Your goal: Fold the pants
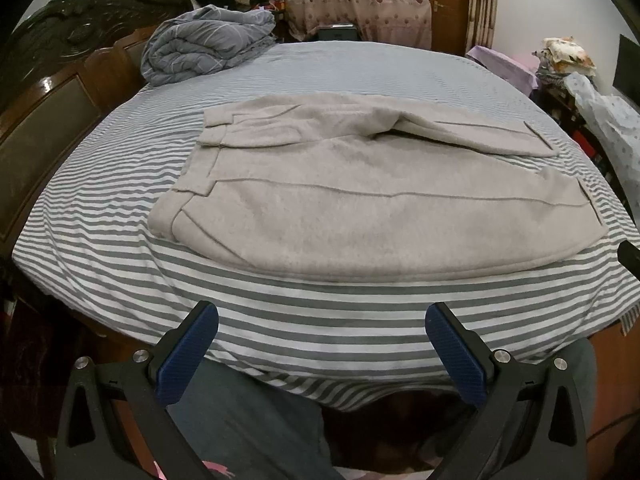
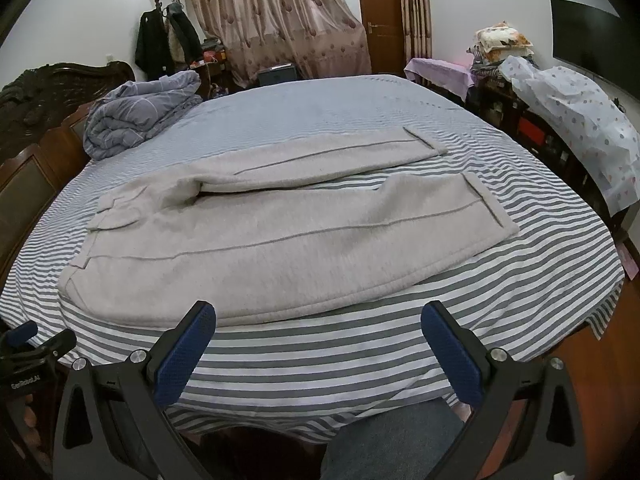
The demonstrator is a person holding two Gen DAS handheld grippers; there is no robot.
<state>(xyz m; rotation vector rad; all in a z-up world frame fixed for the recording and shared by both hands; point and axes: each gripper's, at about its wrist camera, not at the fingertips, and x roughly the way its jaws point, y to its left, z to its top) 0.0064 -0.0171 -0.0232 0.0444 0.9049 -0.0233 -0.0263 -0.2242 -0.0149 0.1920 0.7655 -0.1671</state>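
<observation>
Pants laid flat on the bed, both grippers released.

We see the beige pants [image 2: 248, 240] spread on the striped bed [image 2: 320, 352], legs apart, waistband toward the headboard [image 1: 60, 92]. Left gripper [image 1: 322, 316] and right gripper [image 2: 318, 314] hover at the bed's near edge, fingers [image 2: 182, 360] spread, grasping nothing.

Both wrist views look from the bed's [image 1: 120, 280] near edge across it, sharing the pants [image 2: 240, 248].
</observation>
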